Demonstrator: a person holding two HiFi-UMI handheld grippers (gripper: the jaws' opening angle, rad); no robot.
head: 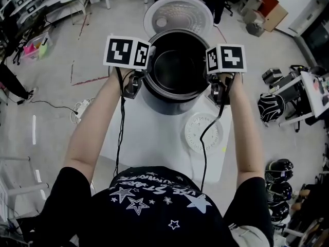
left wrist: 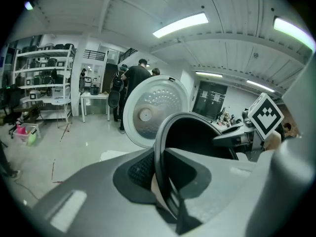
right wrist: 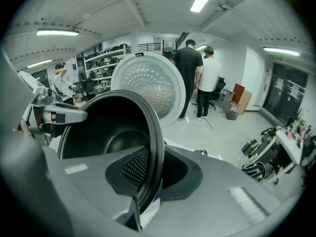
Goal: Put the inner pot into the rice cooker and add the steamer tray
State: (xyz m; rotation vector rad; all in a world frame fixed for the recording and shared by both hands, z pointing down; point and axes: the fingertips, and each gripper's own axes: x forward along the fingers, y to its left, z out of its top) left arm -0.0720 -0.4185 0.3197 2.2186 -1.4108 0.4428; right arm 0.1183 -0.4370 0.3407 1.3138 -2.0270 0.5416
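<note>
1. Jaws of the left gripper [left wrist: 160, 181] are closed on the rim of the inner pot [head: 177, 68]. The thin rim is seen pinched between the ribbed pads, on the left side of the rice cooker [head: 172, 106].
2. Jaws of the right gripper [right wrist: 148, 177] are likewise almost together, with only the pot's rim between the pads. This hold is on the opposite side of the rim, at the cooker's right.
3. The pot is held mouth-up directly over the cooker, whose lid [head: 177, 14] stands open behind it. Whether the pot's base has entered the cooker cannot be told.
4. The steamer tray [head: 204, 133] is seen lying flat on the table [head: 144, 138], just in front of the cooker and slightly to its right. It is not touched by either gripper.
5. Handling, pot (judgement): it is taken to be rigid metal of moderate weight with a smooth dark coating, so it is probably slippery. The rim is the only purchase. Two opposed holds are needed to keep the pot level, since a slip on one side could tilt it and jam it against the cooker's wall.
6. Handling, tray (judgement): it is taken to be light, stiff and flat. It is best taken by its edge, and one gripper is expected to suffice.
</note>
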